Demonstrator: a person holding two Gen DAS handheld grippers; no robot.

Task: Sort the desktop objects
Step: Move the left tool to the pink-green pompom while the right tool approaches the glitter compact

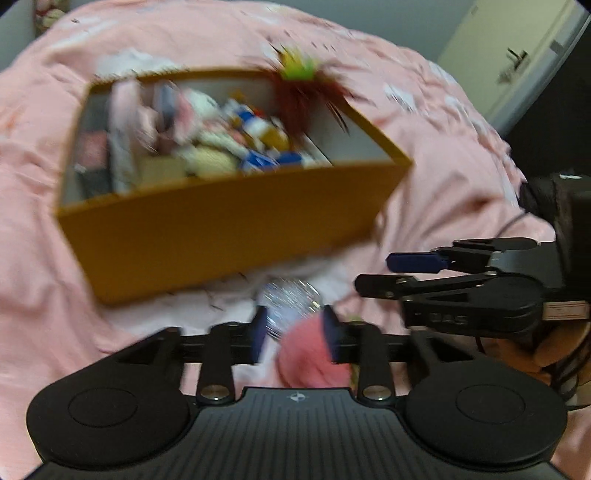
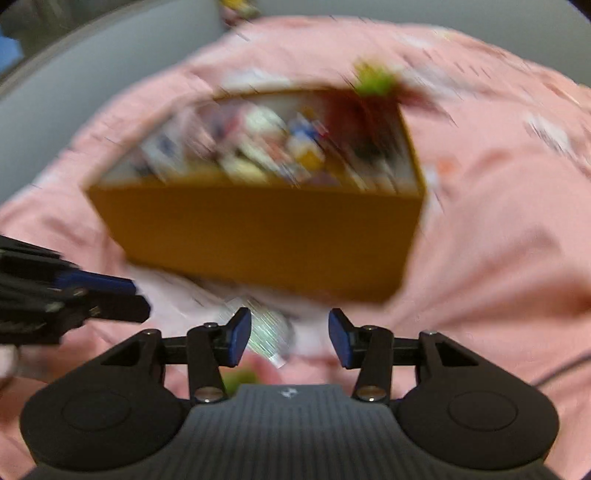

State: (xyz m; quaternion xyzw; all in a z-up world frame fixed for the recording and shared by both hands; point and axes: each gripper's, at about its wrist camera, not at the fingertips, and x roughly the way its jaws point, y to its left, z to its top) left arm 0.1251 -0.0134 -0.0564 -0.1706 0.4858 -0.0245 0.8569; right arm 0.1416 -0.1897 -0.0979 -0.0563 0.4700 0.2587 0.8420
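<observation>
Fuzzy pink pompom (image 1: 312, 354) fills the left gripper's (image 1: 295, 334) jaws; right gripper's (image 2: 290, 338) spread, beside the cardboard box (image 1: 221, 229).

Both wrist cameras are looking forward and slightly down over their own fingers at the orange box (image 1: 229, 221) (image 2: 266, 236) on the pink blanket (image 1: 443, 177) (image 2: 498, 221), close to its near wall; the left camera is sitting left of the right one.

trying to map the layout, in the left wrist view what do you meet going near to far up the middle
left tool with a pink fuzzy object between its pads → glittery clear item on the bedding → orange box full of small things → green and red-brown tufted toy at its far rim → pink bedspread
</observation>
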